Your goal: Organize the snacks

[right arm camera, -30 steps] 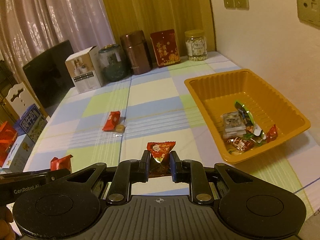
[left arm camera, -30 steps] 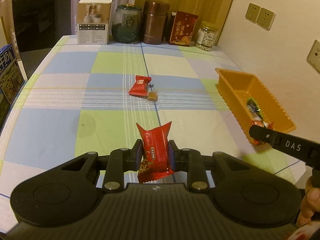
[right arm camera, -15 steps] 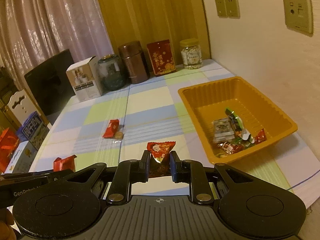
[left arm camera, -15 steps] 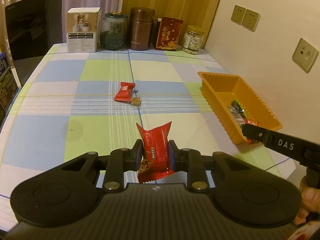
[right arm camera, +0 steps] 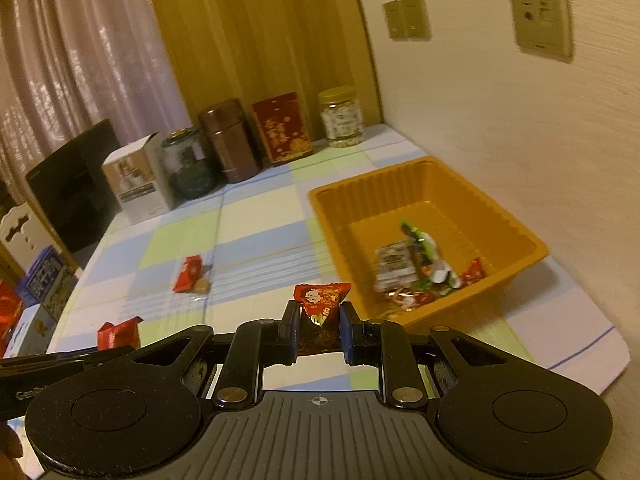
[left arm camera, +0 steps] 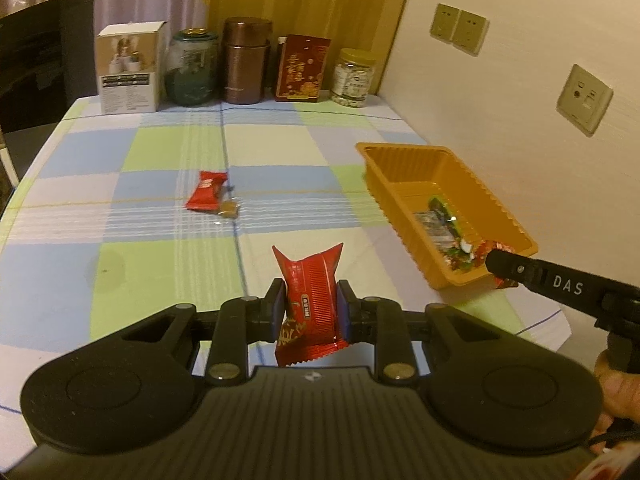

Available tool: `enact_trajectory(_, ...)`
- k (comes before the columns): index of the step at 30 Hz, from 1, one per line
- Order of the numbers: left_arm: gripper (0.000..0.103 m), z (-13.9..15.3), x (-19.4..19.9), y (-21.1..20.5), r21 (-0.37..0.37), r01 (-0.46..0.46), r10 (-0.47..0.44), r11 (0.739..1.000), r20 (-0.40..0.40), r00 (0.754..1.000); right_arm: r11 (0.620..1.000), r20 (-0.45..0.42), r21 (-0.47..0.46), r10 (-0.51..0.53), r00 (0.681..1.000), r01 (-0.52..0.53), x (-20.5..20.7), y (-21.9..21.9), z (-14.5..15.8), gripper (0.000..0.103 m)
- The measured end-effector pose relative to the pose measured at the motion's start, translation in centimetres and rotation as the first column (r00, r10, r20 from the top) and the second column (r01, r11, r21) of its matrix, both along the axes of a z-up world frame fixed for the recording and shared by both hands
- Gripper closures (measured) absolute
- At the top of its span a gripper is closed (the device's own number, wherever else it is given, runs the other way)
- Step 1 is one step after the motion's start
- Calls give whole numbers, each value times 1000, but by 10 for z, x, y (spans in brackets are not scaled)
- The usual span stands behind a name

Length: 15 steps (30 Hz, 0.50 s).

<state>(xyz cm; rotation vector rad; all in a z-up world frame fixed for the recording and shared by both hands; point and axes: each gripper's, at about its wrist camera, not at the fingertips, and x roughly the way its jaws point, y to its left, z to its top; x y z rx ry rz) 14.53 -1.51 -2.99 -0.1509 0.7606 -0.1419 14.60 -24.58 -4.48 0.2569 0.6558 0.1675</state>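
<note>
Left wrist view: along the far edge of the checked tablecloth (left arm camera: 168,152) stands a row of a white box (left arm camera: 130,68), a dark green jar (left arm camera: 192,68), a brown canister (left arm camera: 245,61), a red packet (left arm camera: 302,68) and a clear jar (left arm camera: 354,78). A black chair back (left arm camera: 44,60) rises at the table's left. Mid-table lie a red snack (left arm camera: 206,196) and a small brown sweet (left arm camera: 229,209), touching each other, with bare cloth all round them. The orange tray (left arm camera: 400,152) sits by the wall (its right rim near the table's right edge) and holds mixed wrappers (left arm camera: 448,232) at its near end. The left gripper (left arm camera: 311,307) is closed on a red snack packet (left arm camera: 312,300), held upright above the cloth. The right gripper (right arm camera: 319,330) pinches a small red triangular packet (right arm camera: 321,300), just left of the tray's near corner; its arm crosses that corner in the left view.
</note>
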Motion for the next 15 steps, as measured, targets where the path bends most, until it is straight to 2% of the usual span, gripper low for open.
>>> enact_trajectory(15, 79, 6, 28, -69, -21, 131, -131, 991, 10, 991, 990, -24, 10, -143, 989, 144, 7, -62, 0, 82)
